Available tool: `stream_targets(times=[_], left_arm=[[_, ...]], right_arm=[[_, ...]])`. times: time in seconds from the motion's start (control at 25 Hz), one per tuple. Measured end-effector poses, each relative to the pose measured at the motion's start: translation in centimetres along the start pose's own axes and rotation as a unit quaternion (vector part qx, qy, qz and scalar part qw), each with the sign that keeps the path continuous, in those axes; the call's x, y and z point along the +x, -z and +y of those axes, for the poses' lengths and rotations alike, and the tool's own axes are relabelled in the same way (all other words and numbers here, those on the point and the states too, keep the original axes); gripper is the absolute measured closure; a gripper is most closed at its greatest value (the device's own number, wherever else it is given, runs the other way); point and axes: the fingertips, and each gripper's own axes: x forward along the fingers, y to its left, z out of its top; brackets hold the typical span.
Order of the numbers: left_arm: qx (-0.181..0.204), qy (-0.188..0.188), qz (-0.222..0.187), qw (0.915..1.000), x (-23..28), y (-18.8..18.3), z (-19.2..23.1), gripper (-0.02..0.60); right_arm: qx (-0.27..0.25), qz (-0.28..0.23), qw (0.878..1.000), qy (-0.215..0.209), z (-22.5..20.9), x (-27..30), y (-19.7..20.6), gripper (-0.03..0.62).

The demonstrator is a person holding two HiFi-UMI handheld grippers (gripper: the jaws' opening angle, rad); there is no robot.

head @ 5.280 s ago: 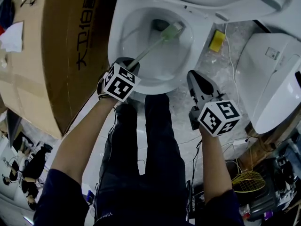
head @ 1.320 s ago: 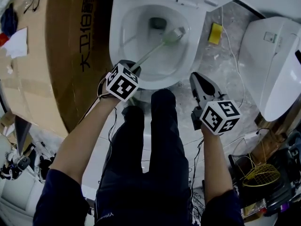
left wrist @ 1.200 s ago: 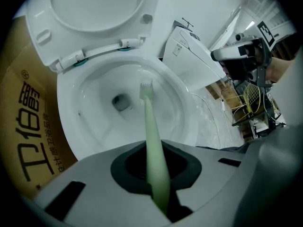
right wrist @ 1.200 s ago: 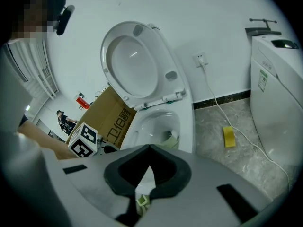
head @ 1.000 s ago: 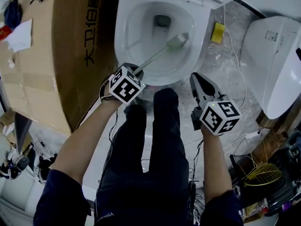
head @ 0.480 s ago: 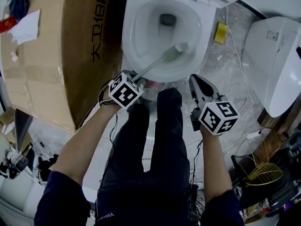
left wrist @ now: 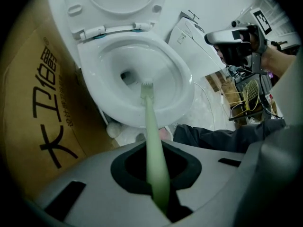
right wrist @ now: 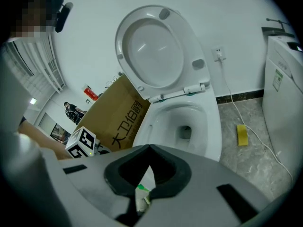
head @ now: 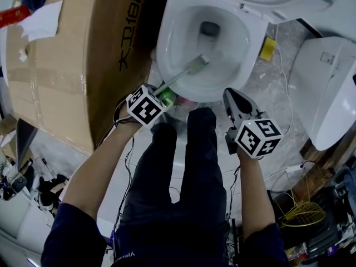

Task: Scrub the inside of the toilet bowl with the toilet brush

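Observation:
The white toilet bowl stands open at the top of the head view, seat lid raised. A toilet brush with a pale green handle runs from my left gripper into the bowl. Its head rests on the near left inner wall, short of the drain hole. The left gripper is shut on the brush handle. My right gripper hovers right of the person's knees, below the bowl's front rim. Its jaws are shut and hold nothing.
A large cardboard box stands tight against the toilet's left side. A yellow sponge and a white cable lie on the marble floor to the right. Beside them is a white appliance. The person's dark trouser legs fill the middle.
The brush head has slid back from near the drain hole to the bowl's near left wall. The left gripper drew back toward the person. The right gripper stayed where it was.

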Motion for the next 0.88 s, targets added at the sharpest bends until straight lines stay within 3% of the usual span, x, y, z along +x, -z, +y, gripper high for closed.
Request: stream_targets(times=[0.36,0.88], left_arm=[[-0.042,-0.030,0.001,0.9987,-2.0,0.1,3.7,0.534],[-0.070,-0.070,-0.012,0.9950,-3.6,-4.4,8.1,0.534]], right_arm=[[-0.012,0.013,1.000,-0.016,0.0,1.8,-2.1,0.589],[-0.014,0.020,1.000,-0.018,-2.8,1.8,-4.8,0.589]])
